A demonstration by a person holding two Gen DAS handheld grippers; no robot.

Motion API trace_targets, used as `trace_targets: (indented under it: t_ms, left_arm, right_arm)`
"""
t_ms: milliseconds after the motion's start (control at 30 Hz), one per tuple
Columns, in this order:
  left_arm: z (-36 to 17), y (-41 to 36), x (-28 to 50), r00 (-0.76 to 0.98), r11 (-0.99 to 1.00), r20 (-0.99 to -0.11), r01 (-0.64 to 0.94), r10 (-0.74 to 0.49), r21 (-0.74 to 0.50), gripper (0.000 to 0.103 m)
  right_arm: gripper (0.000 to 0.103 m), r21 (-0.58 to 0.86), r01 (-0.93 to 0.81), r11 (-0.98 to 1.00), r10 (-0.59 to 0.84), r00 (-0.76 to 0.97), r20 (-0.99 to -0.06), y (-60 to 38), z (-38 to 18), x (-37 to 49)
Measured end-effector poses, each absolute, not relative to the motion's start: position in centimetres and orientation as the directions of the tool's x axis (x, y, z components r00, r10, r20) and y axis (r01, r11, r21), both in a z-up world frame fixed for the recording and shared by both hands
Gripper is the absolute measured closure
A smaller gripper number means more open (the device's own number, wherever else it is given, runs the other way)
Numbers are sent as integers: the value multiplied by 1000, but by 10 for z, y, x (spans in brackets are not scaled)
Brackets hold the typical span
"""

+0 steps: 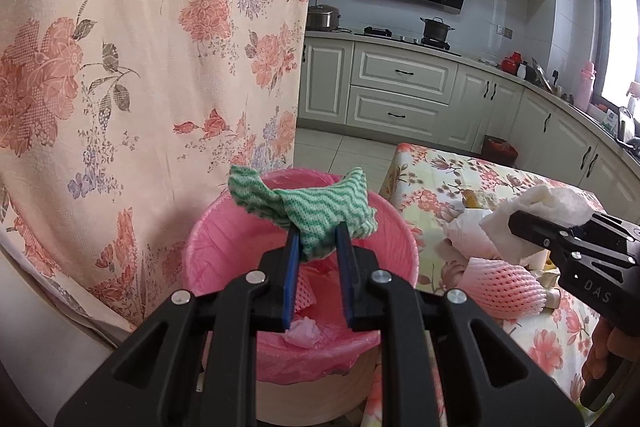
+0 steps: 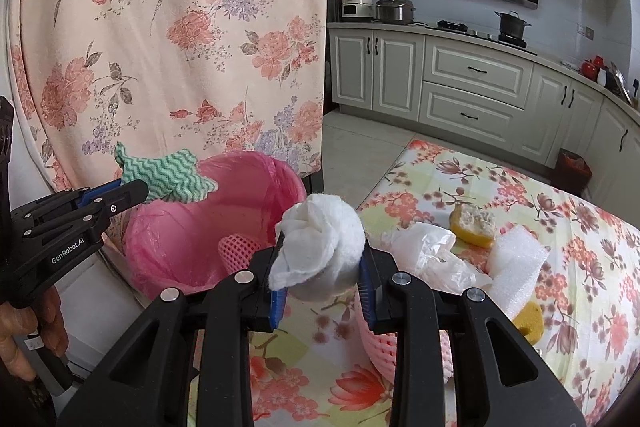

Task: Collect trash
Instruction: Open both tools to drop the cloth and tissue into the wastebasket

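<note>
From my left wrist view, my left hand-held gripper [image 1: 318, 241] clamps the green wavy cloth [image 1: 316, 205] right over the pink-lined bin [image 1: 224, 227], where a foam net already lies. From my right wrist view, my right hand-held gripper [image 2: 322, 269] grips a white wad [image 2: 320, 239], bin at ten o'clock. On the table [image 2: 580, 267], a plastic bag [image 2: 432, 255], foam block [image 2: 516, 263] and yellow scraps [image 2: 474, 225] at two o'clock remain, so I judge it about half done.

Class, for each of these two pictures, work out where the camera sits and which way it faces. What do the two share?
Left wrist: rides the left gripper, facing the pink-lined bin below its green cloth; the right gripper shows at the right edge.
Right wrist: rides the right gripper, which clamps a white wad over the floral table; the left gripper and hand show at left.
Shared: bin, cloth, wad, curtain, kitchen cabinets.
</note>
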State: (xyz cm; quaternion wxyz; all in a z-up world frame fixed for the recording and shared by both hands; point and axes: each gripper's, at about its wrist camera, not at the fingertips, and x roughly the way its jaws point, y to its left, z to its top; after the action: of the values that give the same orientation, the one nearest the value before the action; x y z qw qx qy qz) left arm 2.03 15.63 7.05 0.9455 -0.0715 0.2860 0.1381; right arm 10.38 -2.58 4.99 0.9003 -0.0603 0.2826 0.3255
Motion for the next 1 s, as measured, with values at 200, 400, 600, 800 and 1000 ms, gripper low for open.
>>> trace_targets:
  t_ms: [200, 400, 600, 800, 1000]
  left_arm:
    - [72, 175, 22, 790, 944, -563, -327, 242, -53, 85]
    - [72, 190, 26, 783, 938, -567, -342, 255, -50, 85]
    - [73, 201, 26, 777, 930, -567, -363, 273, -50, 85]
    - [77, 211, 25, 774, 923, -565, -380, 285, -56, 85]
    - [80, 214, 18, 780, 915, -553, -397, 293, -75, 67]
  right_arm:
    - [74, 78, -647, 759, 575, 608, -548, -2, 52, 108]
    - [73, 68, -674, 735, 591, 588, -552, 28, 56, 113]
    - [73, 73, -701, 710, 614, 565, -551, 51, 56, 116]
    - [71, 60, -715, 697, 617, 555, -558, 69, 54, 122]
    - [50, 62, -702, 710, 606, 563, -562, 71, 48, 127]
